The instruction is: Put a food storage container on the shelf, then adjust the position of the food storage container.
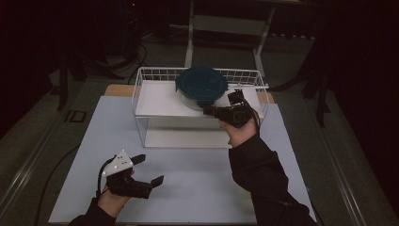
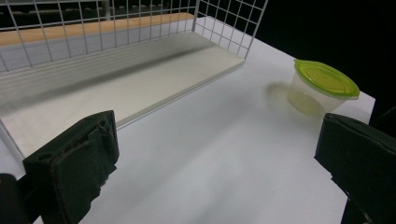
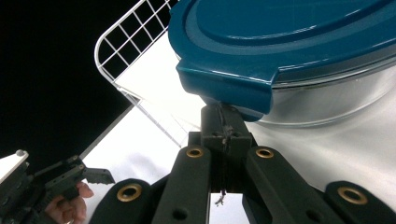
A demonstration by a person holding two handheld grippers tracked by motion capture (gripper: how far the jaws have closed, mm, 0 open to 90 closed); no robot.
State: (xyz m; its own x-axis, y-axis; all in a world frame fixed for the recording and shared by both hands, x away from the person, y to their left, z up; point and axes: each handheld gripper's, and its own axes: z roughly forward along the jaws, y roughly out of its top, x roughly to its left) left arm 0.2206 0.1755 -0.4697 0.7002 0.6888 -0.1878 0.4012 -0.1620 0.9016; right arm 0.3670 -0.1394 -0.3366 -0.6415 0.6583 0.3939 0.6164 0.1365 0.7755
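Table (image 1: pixel 188 188), pale top: bears a white wire rack (image 1: pixel 141 101) at the rear. Small clear tub with green lid (image 2: pixel 322 86) stands near one table corner. Rack's upper shelf carries a glass bowl with blue lid (image 1: pixel 201 87).

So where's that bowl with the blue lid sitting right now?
The bowl with the blue lid sits on the upper shelf of the white wire rack, toward its back right, with the right gripper at its front edge.

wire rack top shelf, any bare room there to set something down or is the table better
The top shelf is bare left of the blue-lidded glass container; its right end is crowded by the container and the right tool. The white table is free between the rack's front edge and the left tool.
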